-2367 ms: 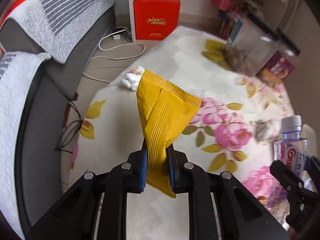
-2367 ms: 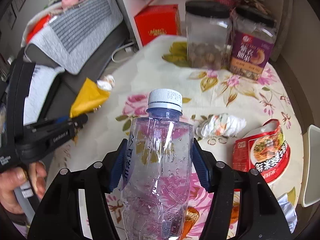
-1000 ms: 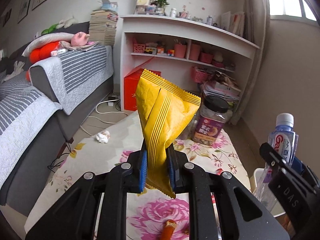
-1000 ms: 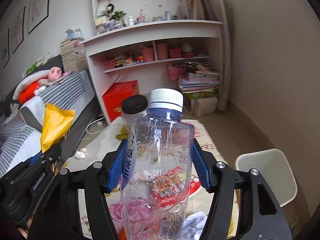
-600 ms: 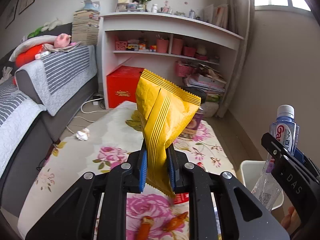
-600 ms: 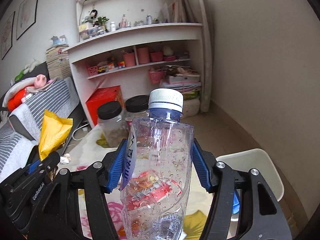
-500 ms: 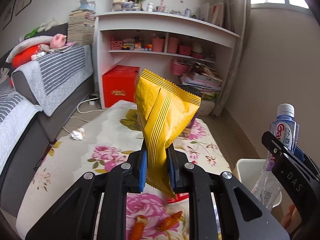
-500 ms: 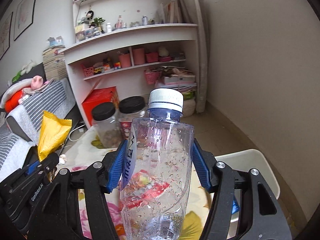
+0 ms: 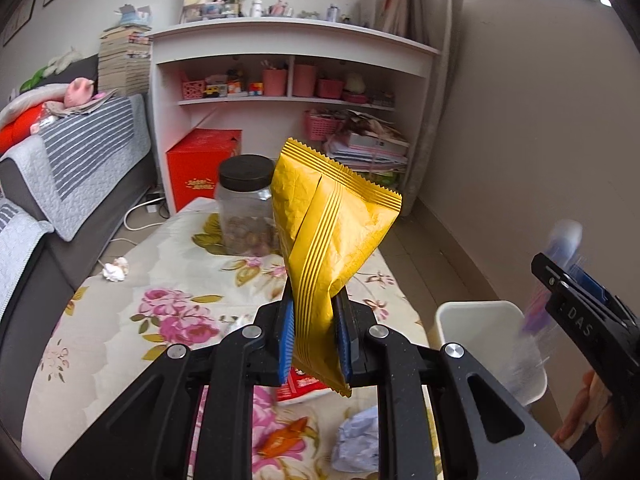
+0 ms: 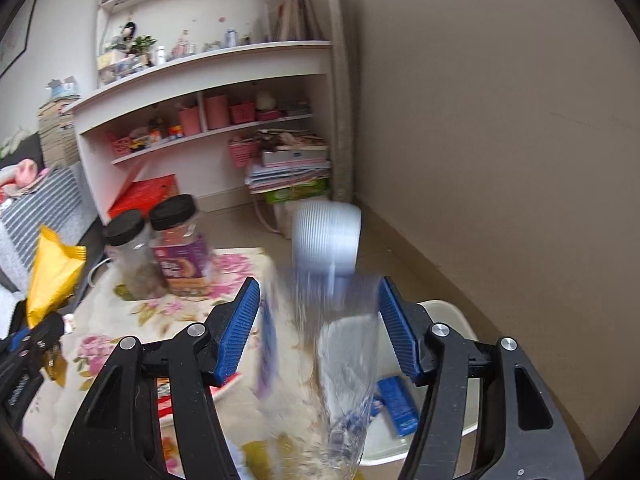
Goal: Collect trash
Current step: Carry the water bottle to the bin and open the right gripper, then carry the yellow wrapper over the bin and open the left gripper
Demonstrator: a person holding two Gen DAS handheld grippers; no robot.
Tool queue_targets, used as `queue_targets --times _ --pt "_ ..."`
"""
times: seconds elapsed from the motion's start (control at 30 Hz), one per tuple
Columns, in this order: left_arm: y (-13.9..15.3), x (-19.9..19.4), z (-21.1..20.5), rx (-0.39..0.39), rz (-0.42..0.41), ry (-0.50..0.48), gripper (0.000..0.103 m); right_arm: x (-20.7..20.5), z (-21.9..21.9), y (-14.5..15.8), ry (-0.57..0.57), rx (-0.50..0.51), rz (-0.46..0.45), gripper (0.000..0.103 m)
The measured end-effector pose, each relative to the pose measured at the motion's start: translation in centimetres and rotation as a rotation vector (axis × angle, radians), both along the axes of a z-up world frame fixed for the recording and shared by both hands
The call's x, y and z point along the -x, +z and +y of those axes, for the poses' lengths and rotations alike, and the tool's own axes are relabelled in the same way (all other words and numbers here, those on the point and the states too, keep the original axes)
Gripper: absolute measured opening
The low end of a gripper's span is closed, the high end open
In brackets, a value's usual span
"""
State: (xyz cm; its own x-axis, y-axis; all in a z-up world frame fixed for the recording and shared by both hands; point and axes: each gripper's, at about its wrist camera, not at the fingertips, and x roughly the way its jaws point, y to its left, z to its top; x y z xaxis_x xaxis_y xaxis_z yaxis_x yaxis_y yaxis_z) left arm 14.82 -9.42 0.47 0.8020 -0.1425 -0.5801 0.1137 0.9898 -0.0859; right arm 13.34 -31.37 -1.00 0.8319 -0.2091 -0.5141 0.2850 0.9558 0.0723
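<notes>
Left gripper (image 9: 316,338): jaws pinch the yellow snack wrapper (image 9: 328,240) low down, above the floral table (image 9: 120,320).
Wrapper: light, crinkly, limp; best gripped near the seam.
Right gripper (image 10: 318,332): jaws spread, the plastic water bottle (image 10: 340,320) blurred between them above the white bin (image 10: 460,320).
Bottle: light, slippery, crushable; likely dropping.

Upright yellow wrapper (image 9: 328,248); blurred clear bottle (image 10: 332,320), white-capped, above white bin (image 10: 460,320).
</notes>
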Motion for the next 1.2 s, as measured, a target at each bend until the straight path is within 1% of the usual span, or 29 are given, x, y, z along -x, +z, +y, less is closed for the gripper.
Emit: queue_targets --times 0.2,0.33,0.63,0.73,0.8,0.93,1.07,1.2 --pt "-0.6 0.1 -3.5 -0.027 0.007 -0.054 0.018 -0.7 -4.2 -1.3 -0.076 -0.009 0.031 0.058" --pt "-1.2 0.0 -5.9 -0.035 0.022 -0.093 0.018 -1.0 -7.1 -2.0 -0.113 -0.042 0.058 0.058" --pt "-3.0 0.1 -11.1 -0.054 0.049 -0.184 0.018 1.3 -12.6 -1.0 -0.192 -0.096 0.017 0.058" --pt "-3.7 0.0 -12.6 -0.041 0.073 -0.208 0.018 2.3 -14.5 -1.0 -0.219 -0.126 0.012 0.058" --pt "-4.2 0.0 -13.8 -0.032 0.093 -0.229 0.018 2.8 -15.3 -1.1 -0.234 -0.135 0.011 0.058" --pt "-5.1 0.4 -16.3 -0.046 0.112 -0.270 0.018 3.6 -17.0 -1.2 -0.267 -0.160 0.008 0.058" --pt "-5.8 0.4 -18.4 -0.041 0.140 -0.299 0.018 4.2 -18.2 -1.1 -0.289 -0.177 0.003 0.058" --pt "-6.5 0.0 -20.4 -0.035 0.176 -0.322 0.020 5.1 -19.5 -1.1 -0.310 -0.211 -0.006 0.058"
